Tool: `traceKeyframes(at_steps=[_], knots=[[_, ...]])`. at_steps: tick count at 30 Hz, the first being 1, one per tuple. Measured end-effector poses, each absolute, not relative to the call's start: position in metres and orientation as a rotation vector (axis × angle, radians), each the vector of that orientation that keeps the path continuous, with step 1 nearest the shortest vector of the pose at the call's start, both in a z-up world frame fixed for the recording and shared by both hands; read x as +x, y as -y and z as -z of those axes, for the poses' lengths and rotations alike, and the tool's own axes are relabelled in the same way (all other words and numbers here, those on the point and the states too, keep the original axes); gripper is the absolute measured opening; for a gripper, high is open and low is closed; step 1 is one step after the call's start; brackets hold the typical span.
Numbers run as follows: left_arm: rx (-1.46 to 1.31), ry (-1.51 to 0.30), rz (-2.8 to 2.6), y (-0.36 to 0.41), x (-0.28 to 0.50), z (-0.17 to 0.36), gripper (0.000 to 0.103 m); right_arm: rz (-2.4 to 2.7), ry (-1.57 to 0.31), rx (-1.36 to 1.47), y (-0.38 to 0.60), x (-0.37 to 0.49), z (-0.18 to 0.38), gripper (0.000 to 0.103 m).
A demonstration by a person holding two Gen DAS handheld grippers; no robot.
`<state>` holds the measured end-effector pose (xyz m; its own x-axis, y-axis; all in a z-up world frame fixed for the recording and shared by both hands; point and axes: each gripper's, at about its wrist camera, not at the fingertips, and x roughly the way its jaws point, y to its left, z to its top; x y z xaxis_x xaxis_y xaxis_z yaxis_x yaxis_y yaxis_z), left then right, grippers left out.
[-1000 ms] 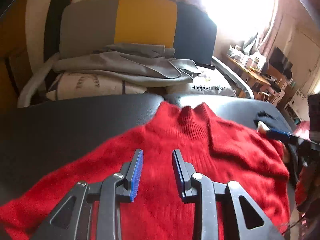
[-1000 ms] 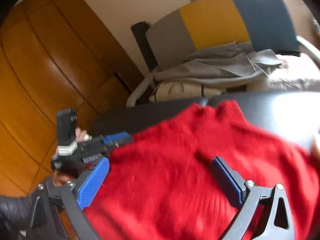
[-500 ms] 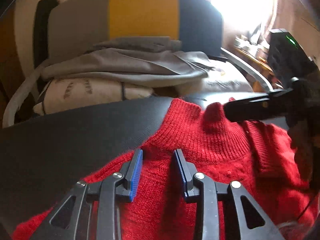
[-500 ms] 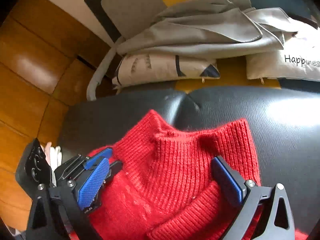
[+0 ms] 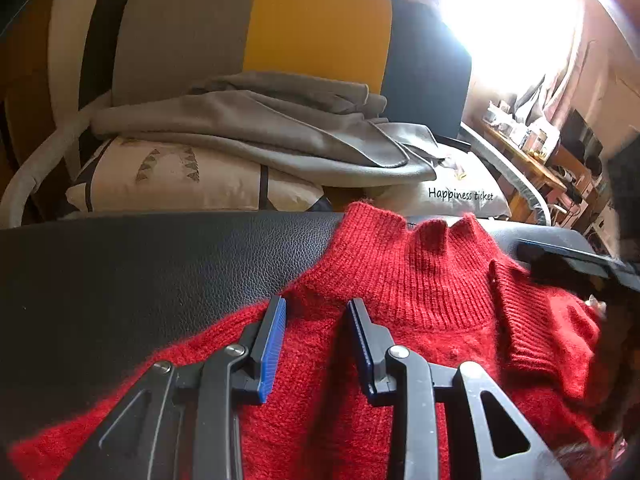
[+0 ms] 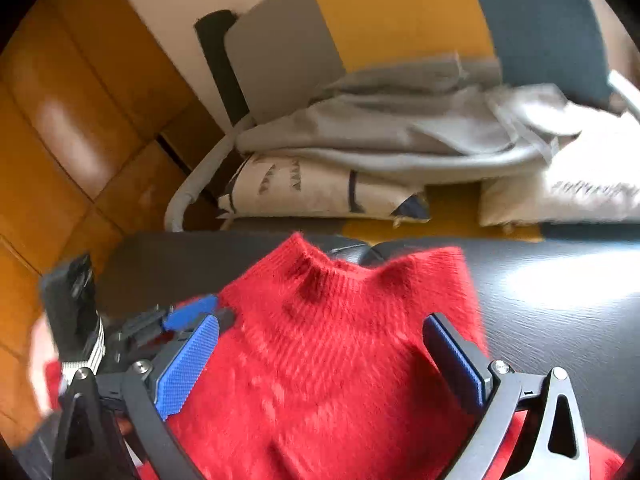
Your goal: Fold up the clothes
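A red knit turtleneck sweater [image 5: 420, 300] lies on a black leather surface [image 5: 140, 272], its ribbed collar pointing away from me. A ribbed cuff [image 5: 520, 320] lies folded over its right side. My left gripper [image 5: 316, 308] is open, its blue-padded fingers resting on the sweater's shoulder just left of the collar. My right gripper [image 6: 324, 328] is wide open, straddling the collar [image 6: 344, 280] from above. The left gripper also shows in the right wrist view [image 6: 176, 320], at the sweater's left edge.
Behind the black surface [image 6: 560, 296] a folded grey garment [image 5: 260, 136] lies on printed cushions [image 5: 180, 180] against a grey, yellow and dark blue backrest [image 5: 312, 28]. Orange-brown wooden panels [image 6: 60, 140] stand at the left. A cluttered table [image 5: 532, 148] is at the far right.
The right gripper has pulled back a little and the collar now sits further ahead of it. The left gripper stays on the shoulder beside the collar. Both remain open.
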<state>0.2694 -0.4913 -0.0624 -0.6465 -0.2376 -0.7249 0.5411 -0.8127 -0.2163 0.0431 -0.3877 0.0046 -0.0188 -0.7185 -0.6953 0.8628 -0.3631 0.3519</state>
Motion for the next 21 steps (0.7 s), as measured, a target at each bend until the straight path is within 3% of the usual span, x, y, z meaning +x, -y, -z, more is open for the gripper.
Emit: traceKeyframes(at_steps=[7, 10, 11, 12, 13, 14, 15, 21], knots=[[0.989, -0.562, 2.431, 0.489, 0.269, 0.063, 0.033, 1.799, -0.472, 1.008, 0.354, 0.063, 0.013, 0.102], [0.988, -0.56, 2.43, 0.488, 0.269, 0.064, 0.033, 1.831, -0.514, 0.999, 0.344, 0.064, 0.021, 0.086], [0.988, -0.561, 2.433, 0.489, 0.268, 0.063, 0.033, 1.842, -0.518, 0.984, 0.341, 0.065, 0.02, 0.076], [0.988, -0.563, 2.436, 0.489, 0.268, 0.063, 0.033, 1.855, -0.494, 0.984, 0.338, 0.064, 0.017, 0.056], [0.987, -0.566, 2.436, 0.489, 0.268, 0.063, 0.033, 1.866, -0.483, 0.982, 0.335, 0.063, 0.014, 0.043], [0.986, -0.569, 2.436, 0.489, 0.269, 0.063, 0.033, 1.877, -0.472, 0.98, 0.331, 0.062, 0.011, 0.021], [0.985, -0.571, 2.436, 0.489, 0.269, 0.063, 0.033, 1.879, -0.45, 0.983, 0.327, 0.06, 0.007, 0.014], [0.981, -0.579, 2.435, 0.49, 0.27, 0.063, 0.033, 2.047, -0.47, 0.884, 0.269, 0.045, -0.045, 0.013]])
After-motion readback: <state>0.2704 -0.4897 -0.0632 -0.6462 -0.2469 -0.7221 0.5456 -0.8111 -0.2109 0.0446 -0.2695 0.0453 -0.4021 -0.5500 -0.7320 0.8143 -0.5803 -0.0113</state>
